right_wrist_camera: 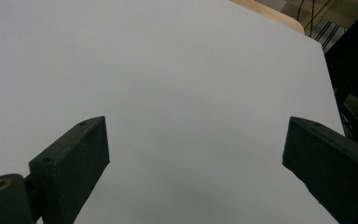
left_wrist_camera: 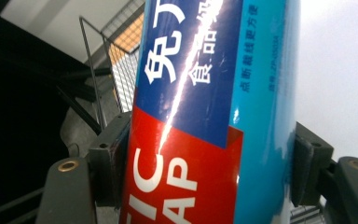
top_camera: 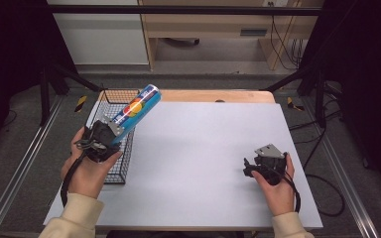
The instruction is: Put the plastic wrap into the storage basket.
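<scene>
Your left gripper (top_camera: 110,130) is clamped on the lower end of the blue tube of plastic wrap (top_camera: 138,108), both jaws pressed against its sides. You hold it tilted up and away over the wire basket (top_camera: 110,101) at the table's left edge, which reads as a carry either into or out of that basket; I cannot tell which. Gripping near one end leaves the long free end clear of the basket rim.

Your right gripper (top_camera: 250,167) rests low on the white table sheet (top_camera: 203,148), well apart from the tube, jaws spread wide with nothing between them, probably just parked.

The high view gives the tube's tilt and its place above the basket. The left gripper view adds the contact: the jaw pads seated on the red and blue label (left_wrist_camera: 186,154), plus basket wire behind. The right gripper view confirms bare sheet between the open jaws.
</scene>
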Demonstrator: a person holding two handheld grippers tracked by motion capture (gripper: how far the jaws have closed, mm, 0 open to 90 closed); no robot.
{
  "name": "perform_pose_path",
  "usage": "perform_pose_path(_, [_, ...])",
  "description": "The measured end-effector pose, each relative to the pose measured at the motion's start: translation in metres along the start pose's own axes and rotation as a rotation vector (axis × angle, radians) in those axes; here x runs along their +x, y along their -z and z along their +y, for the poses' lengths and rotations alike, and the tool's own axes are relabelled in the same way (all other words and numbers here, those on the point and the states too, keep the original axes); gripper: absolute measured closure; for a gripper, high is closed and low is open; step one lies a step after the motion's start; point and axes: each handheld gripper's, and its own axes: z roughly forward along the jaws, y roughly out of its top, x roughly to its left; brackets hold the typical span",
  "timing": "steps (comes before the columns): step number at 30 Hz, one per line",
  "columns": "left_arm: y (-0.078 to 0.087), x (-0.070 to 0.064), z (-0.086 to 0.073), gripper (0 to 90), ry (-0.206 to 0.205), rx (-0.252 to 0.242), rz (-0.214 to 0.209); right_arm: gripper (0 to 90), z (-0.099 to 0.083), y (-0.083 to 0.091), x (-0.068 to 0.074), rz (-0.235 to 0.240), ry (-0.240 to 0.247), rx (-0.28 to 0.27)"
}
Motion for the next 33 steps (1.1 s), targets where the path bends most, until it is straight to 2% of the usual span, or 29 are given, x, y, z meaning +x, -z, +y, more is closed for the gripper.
perform_pose_path(3, [-0.002,0.004,-0.007,29.9,0.012,0.024,0.001,7.7,0.000,0.001,0.000,-0.004,-0.004,-0.006])
perform_pose_path(5, [-0.004,0.007,-0.014,30.0,0.034,0.035,-0.001,7.7,0.000,0.000,-0.001,-0.001,-0.009,-0.005])
perform_pose_path(8, [-0.003,0.012,-0.023,30.1,0.053,0.078,-0.010,8.1,-0.001,-0.001,-0.001,0.008,-0.026,0.000])
perform_pose_path(11, [-0.003,0.016,-0.028,30.3,0.069,0.104,-0.008,8.3,0.001,0.000,-0.002,0.009,-0.021,-0.012])
perform_pose_path(15, [-0.006,0.019,-0.030,30.4,0.092,0.122,-0.012,8.8,0.002,0.001,-0.002,0.017,-0.019,-0.022])
perform_pose_path(22, [-0.023,0.022,-0.028,30.5,0.117,0.176,-0.028,8.9,0.001,0.001,-0.003,0.022,-0.024,-0.021])
perform_pose_path(28, [-0.032,0.028,-0.030,30.7,0.154,0.209,-0.044,9.2,0.001,0.001,-0.001,0.031,-0.022,-0.014])
perform_pose_path(33, [-0.039,0.029,-0.030,30.7,0.164,0.239,-0.055,10.4,0.002,0.003,-0.001,0.032,-0.021,-0.042])
